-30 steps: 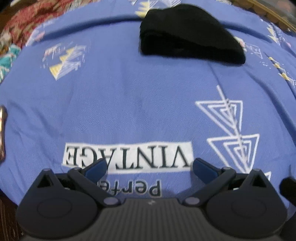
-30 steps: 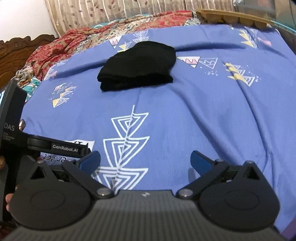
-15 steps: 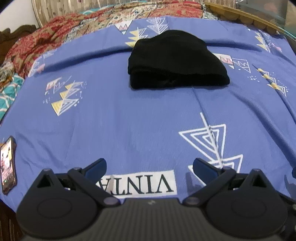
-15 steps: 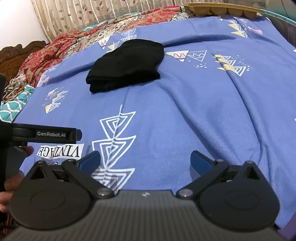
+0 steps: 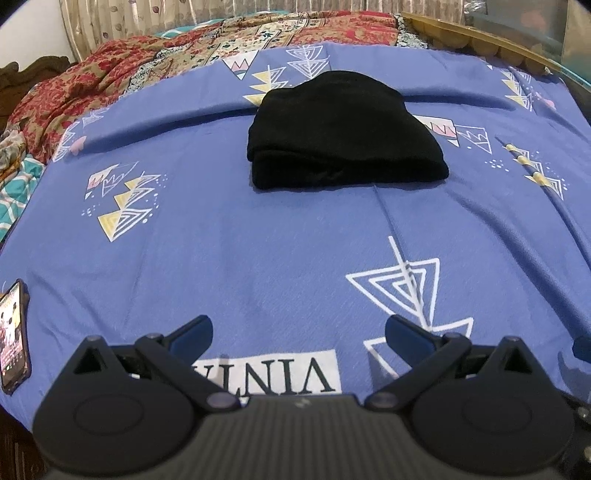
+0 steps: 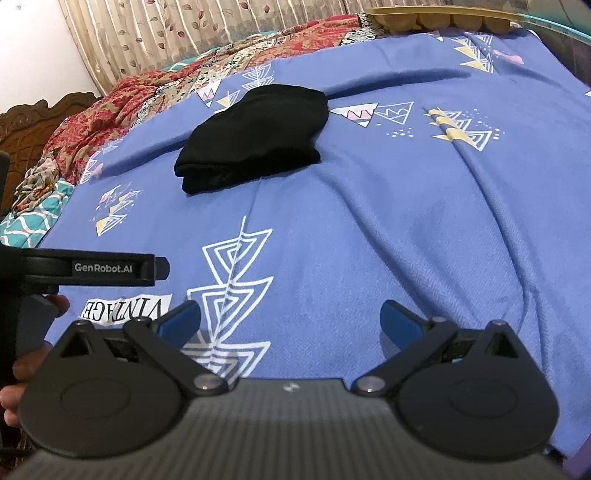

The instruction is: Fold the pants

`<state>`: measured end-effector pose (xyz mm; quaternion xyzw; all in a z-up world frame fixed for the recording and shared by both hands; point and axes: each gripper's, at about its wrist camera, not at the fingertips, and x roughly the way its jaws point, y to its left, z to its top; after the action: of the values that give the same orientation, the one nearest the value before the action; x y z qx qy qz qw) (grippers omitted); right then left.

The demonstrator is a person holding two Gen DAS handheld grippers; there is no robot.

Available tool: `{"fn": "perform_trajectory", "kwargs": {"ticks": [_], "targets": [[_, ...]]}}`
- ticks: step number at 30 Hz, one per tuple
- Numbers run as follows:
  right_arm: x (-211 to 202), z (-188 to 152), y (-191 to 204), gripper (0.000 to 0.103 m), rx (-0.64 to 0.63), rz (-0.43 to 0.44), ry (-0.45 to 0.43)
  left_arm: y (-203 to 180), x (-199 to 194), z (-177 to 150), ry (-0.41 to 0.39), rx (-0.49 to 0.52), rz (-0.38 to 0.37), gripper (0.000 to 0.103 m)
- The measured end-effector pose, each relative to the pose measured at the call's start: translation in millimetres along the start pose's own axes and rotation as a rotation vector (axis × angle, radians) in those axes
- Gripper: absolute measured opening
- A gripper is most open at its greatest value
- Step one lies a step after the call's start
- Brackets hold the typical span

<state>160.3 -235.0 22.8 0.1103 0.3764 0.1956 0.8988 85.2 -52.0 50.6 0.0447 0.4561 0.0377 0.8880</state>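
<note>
The black pants (image 5: 343,133) lie folded in a compact stack on the blue bedsheet (image 5: 258,240), far ahead of both grippers. They also show in the right wrist view (image 6: 255,136), up and left of centre. My left gripper (image 5: 299,332) is open and empty above the sheet near the bed's front edge. My right gripper (image 6: 290,317) is open and empty, also above the sheet. The left gripper's body (image 6: 92,267) shows at the left of the right wrist view.
A phone (image 5: 13,332) lies on the sheet at the far left. A red patterned quilt (image 5: 147,62) is bunched along the back left. A wooden bed frame (image 5: 480,40) runs along the back right. A curtain (image 6: 184,33) hangs behind.
Both grippers have drawn back and tilted up from the sheet, so the folded pants now sit farther away and lower in view. Both stay open.
</note>
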Motion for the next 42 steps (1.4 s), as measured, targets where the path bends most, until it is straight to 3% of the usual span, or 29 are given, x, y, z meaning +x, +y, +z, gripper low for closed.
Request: {"fn": "perform_trajectory", "kwargs": {"ticks": [25, 29, 34, 38, 42], "targets": [[-4.5, 10.6, -15.6, 0.103, -0.038, 0.040, -0.029, -13.4, 11.0, 9.1, 0.049, -0.016, -0.018, 0.103], [-16.2, 21.7, -29.5, 0.103, -0.064, 0.059, -0.047, -23.8, 3.6, 19.1, 0.024, 0.002, 0.011, 0.103], [-22.4, 37.5, -57.2, 0.103, -0.062, 0.070, 0.000, -42.4, -6.5, 39.7, 0.017, -0.045, -0.046, 0.103], [-24.3, 38.1, -70.2, 0.103, -0.037, 0.059, -0.013, -63.9, -7.6, 41.2, 0.018, 0.026, -0.026, 0.103], [-23.5, 34.5, -71.1, 0.103, -0.007, 0.046, -0.006, -65.6, -9.2, 43.4, 0.033, 0.023, -0.034, 0.103]]}}
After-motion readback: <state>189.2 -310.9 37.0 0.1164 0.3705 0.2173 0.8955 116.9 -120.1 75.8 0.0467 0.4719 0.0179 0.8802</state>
